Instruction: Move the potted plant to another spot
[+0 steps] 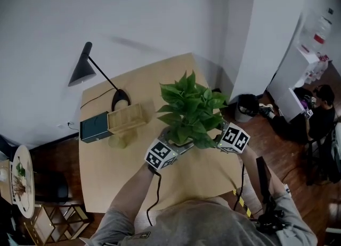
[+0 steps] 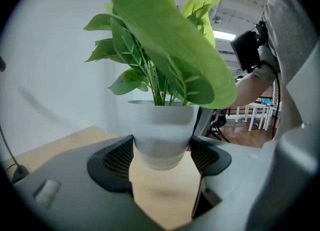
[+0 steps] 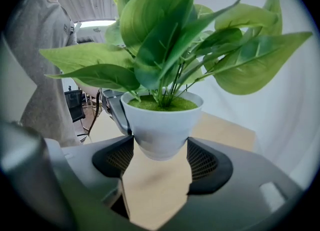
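Pinching one potted plant (image 1: 191,109) from both sides, left gripper (image 2: 161,159) and right gripper (image 3: 160,156) hold it by the table's (image 1: 106,175) right edge, open tabletop leftward.

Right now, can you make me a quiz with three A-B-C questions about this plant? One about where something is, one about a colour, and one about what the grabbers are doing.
1. In the head view, on which side of the potted plant does the black lamp stand?
A) left
B) right
C) on top of it

2. What colour is the pot?
A) red
B) white
C) black

3. What are the left gripper and the right gripper doing?
A) both hang open, away from the pot
B) both are shut on the pot
C) only one touches it

Answers:
1 A: the lamp's base sits left of the leaves.
2 B: both gripper views show a white pot.
3 B: each gripper view shows its jaws pressed against the pot's sides.
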The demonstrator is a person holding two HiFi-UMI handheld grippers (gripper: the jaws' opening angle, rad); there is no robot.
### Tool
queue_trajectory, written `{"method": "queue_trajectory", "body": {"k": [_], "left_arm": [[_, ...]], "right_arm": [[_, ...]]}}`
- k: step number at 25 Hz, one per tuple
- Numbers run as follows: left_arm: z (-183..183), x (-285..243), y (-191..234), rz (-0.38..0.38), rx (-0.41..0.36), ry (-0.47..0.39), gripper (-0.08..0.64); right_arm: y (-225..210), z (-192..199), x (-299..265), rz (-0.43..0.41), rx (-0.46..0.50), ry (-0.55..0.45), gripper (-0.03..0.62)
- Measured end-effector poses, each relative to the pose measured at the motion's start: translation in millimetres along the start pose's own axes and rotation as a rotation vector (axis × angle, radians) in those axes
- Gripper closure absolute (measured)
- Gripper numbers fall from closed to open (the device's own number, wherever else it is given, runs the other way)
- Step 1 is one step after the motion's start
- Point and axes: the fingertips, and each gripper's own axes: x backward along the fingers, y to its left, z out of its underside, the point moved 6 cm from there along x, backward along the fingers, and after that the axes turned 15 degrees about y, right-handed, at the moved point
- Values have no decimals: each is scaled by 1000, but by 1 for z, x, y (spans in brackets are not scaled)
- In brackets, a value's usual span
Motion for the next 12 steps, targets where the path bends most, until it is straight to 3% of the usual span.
{"method": "queue_trajectory", "body": {"k": [12], "left_arm": [[49, -63, 1, 38, 100, 106, 207]], "right_arm": [[-16, 63, -44, -83, -22, 100, 253]]}}
